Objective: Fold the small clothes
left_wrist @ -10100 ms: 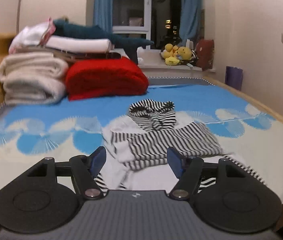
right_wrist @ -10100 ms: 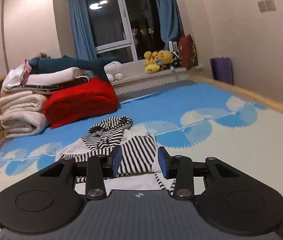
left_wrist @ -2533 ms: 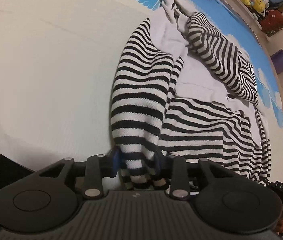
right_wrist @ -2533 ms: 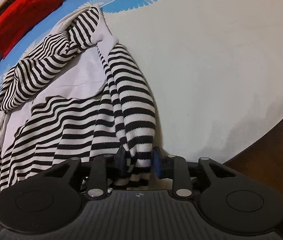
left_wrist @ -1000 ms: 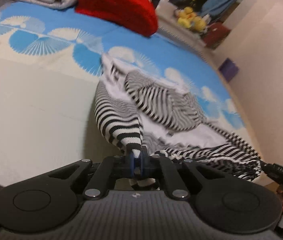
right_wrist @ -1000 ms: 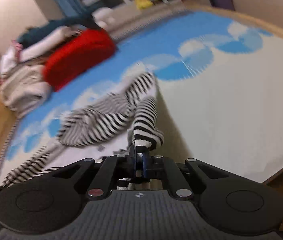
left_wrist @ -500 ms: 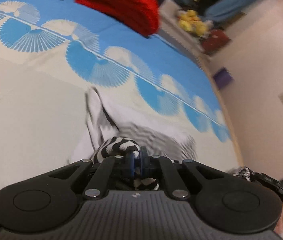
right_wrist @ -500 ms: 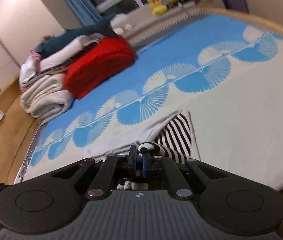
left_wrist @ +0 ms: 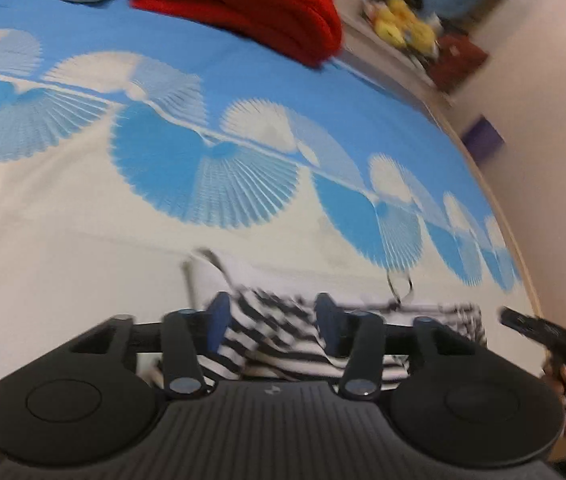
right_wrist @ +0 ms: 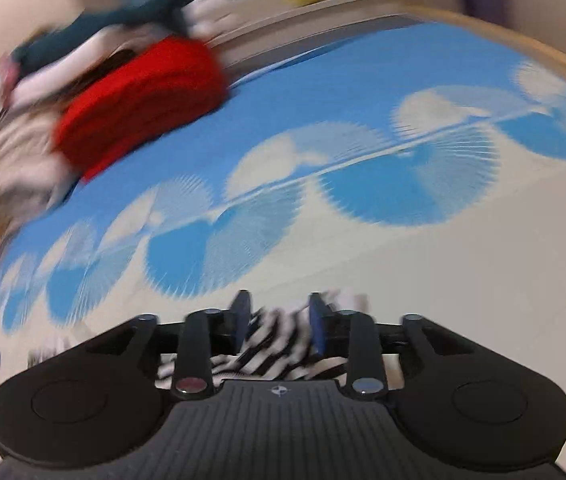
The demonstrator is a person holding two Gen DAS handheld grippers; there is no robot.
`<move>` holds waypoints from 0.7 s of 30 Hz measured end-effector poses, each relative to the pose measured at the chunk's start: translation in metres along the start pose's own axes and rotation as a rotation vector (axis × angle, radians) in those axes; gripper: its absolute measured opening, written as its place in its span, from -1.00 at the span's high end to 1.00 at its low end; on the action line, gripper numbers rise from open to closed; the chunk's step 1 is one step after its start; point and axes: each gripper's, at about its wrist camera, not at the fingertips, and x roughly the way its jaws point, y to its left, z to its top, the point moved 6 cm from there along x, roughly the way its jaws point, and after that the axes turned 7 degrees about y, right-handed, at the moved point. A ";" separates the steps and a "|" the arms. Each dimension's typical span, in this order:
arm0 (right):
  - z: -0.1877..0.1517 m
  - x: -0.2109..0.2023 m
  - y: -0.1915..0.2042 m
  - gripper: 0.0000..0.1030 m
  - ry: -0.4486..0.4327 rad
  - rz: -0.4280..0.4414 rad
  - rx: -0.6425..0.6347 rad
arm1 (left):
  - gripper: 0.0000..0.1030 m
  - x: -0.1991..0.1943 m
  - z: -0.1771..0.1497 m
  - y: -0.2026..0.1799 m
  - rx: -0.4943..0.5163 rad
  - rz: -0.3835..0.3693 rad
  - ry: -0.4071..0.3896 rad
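Observation:
The small black-and-white striped hoodie (left_wrist: 283, 336) lies on the bed just under and in front of both grippers; in the right wrist view only a striped patch (right_wrist: 275, 340) shows. My left gripper (left_wrist: 269, 320) is open, its blue pads spread over the striped cloth, not gripping it. My right gripper (right_wrist: 279, 314) is open too, above the striped cloth. The right gripper's tip and the hand holding it show at the right edge of the left wrist view (left_wrist: 539, 334). Both views are blurred by motion.
The bed cover (left_wrist: 203, 152) is blue and white with fan shapes. A red folded blanket (left_wrist: 243, 0) and a pile of folded towels (right_wrist: 11, 148) lie at the far end. Yellow plush toys (left_wrist: 403, 28) sit on the sill. The wooden bed edge (right_wrist: 555, 60) runs along the right.
Both grippers were shut on the hoodie's sleeve cuffs half a second ago; both have opened and let the cloth go. The cameras have moved, blurring the views.

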 end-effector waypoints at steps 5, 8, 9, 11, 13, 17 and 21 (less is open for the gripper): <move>-0.010 0.035 0.030 0.20 0.102 -0.005 -0.119 | -0.04 0.032 -0.008 -0.023 0.017 -0.035 0.094; -0.015 0.052 0.041 0.20 0.134 -0.116 -0.252 | 0.05 0.053 -0.017 -0.035 0.086 0.044 0.134; -0.017 0.057 0.043 0.22 0.144 -0.157 -0.291 | 0.17 0.060 -0.018 -0.038 0.097 0.075 0.137; -0.016 0.061 0.049 0.52 0.145 -0.186 -0.336 | 0.92 0.069 -0.017 -0.039 0.120 0.116 0.147; -0.006 0.059 0.053 0.78 0.124 -0.176 -0.345 | 0.94 0.063 -0.007 -0.040 0.135 0.132 0.101; 0.037 0.027 0.051 0.83 -0.098 -0.072 -0.135 | 0.95 0.025 0.025 -0.042 0.036 0.080 -0.172; 0.047 0.046 0.056 0.78 -0.138 -0.160 -0.122 | 0.91 0.063 0.024 -0.054 0.121 0.214 -0.124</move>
